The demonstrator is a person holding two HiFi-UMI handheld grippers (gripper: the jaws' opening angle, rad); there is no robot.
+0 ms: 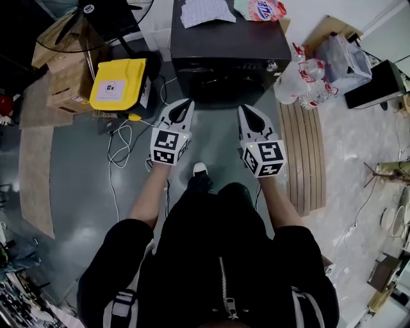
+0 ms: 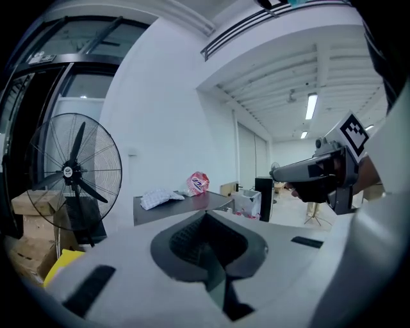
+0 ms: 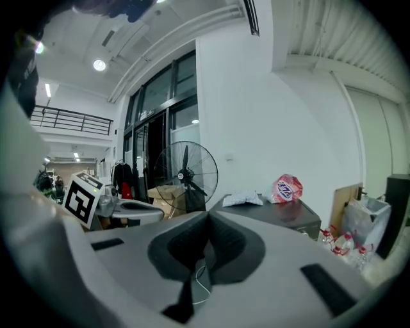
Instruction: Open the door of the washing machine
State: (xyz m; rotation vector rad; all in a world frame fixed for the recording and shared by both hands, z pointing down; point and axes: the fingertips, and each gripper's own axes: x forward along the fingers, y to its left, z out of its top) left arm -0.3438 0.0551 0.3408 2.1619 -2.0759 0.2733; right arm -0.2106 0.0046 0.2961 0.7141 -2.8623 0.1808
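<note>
Left gripper point(image 1: 185, 104): jaws pressed together, nothing between them. Right gripper point(image 1: 247, 109): jaws also together and empty (a bit of white cable point(image 3: 202, 282) on the floor shows through the gap below the tips). The two are side by side and apart. Both point to 12 o'clock at the washing machine point(image 1: 230, 45), near its front without touching it.

The door is on the dark front face. It is seen steeply from above, so its outline is hard to make out.

On the machine's top are a crumpled cloth point(image 1: 205, 11) and a red-and-white packet point(image 1: 259, 9), both cut off by the head view's upper edge.

At 2 o'clock of the right gripper, a clear plastic pack point(image 1: 301, 80) holds bottles. Farther out is a clear bag point(image 1: 349, 57); I cannot tell what is in it.

At 10 o'clock of the left gripper is a yellow case point(image 1: 118, 83), closed, contents hidden. Cardboard boxes point(image 1: 67, 77) are just beside it.
</note>
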